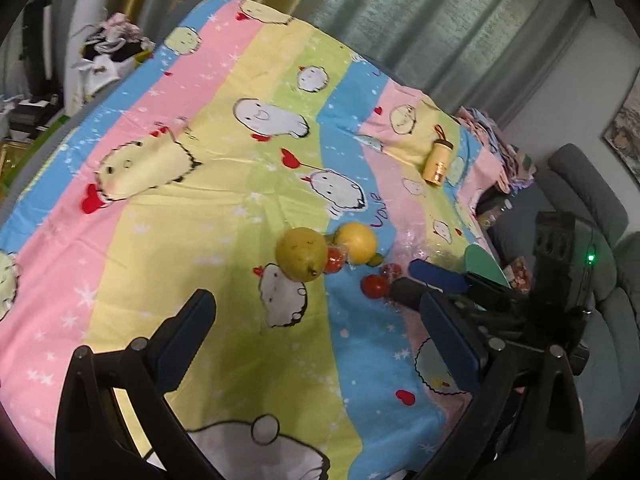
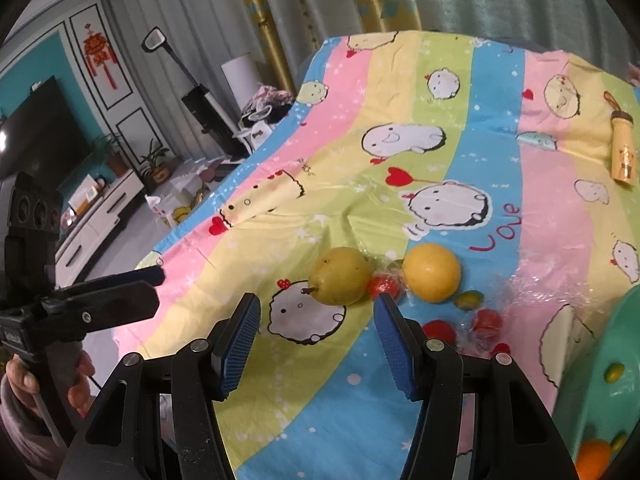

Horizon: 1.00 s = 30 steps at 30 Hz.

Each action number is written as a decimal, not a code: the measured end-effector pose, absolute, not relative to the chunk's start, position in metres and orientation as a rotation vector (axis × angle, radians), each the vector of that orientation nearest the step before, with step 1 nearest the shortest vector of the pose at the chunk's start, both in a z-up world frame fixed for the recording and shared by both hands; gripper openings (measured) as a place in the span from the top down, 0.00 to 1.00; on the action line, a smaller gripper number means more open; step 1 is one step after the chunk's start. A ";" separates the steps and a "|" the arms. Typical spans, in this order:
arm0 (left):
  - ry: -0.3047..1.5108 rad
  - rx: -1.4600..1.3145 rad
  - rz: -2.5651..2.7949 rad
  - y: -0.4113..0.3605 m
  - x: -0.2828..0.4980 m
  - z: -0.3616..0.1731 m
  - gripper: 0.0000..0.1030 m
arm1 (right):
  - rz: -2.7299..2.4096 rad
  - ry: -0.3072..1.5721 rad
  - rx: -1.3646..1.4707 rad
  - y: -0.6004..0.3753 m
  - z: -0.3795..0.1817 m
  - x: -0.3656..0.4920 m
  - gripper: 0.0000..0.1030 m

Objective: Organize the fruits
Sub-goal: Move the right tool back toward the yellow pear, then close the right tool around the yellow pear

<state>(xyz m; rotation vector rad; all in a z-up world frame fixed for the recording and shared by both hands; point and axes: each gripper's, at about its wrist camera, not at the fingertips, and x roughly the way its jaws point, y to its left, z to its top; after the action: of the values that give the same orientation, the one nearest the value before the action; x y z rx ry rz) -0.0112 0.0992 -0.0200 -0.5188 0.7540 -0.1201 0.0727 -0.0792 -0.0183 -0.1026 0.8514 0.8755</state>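
A yellow-green pear (image 2: 341,276) lies on the striped cartoon cloth (image 2: 440,128), with a yellow orange (image 2: 432,272) to its right and a red tomato (image 2: 385,285) between them. More tomatoes (image 2: 486,320) and a small green fruit (image 2: 467,300) lie on clear plastic wrap nearby. My right gripper (image 2: 316,344) is open and empty, just short of the pear. My left gripper (image 1: 316,320) is open and empty, nearer than the pear (image 1: 301,259) and orange (image 1: 357,242). The right gripper (image 1: 424,280) shows at the right beside a tomato (image 1: 375,286).
A green bowl (image 2: 600,360) at the cloth's right edge holds small green and orange fruits. A yellow bottle (image 2: 623,152) lies at the far right of the cloth. A TV stand, plants and clutter are to the left; a grey sofa (image 1: 592,208) is on the right.
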 end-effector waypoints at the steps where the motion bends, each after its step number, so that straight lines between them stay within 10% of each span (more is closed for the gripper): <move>1: 0.759 -0.510 -0.128 0.099 -0.007 -0.022 0.01 | 0.873 0.856 -0.104 -0.079 -0.020 0.073 0.42; 30: 0.917 -0.204 -0.342 0.080 0.107 -0.062 0.15 | 0.899 1.092 0.099 -0.053 -0.091 0.110 0.42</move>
<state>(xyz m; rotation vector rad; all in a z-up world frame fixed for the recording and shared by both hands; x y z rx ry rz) 0.1074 0.0804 -0.0624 -0.2043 0.9169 -0.3418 0.1095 -0.0533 -0.0906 0.0992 1.0918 0.8985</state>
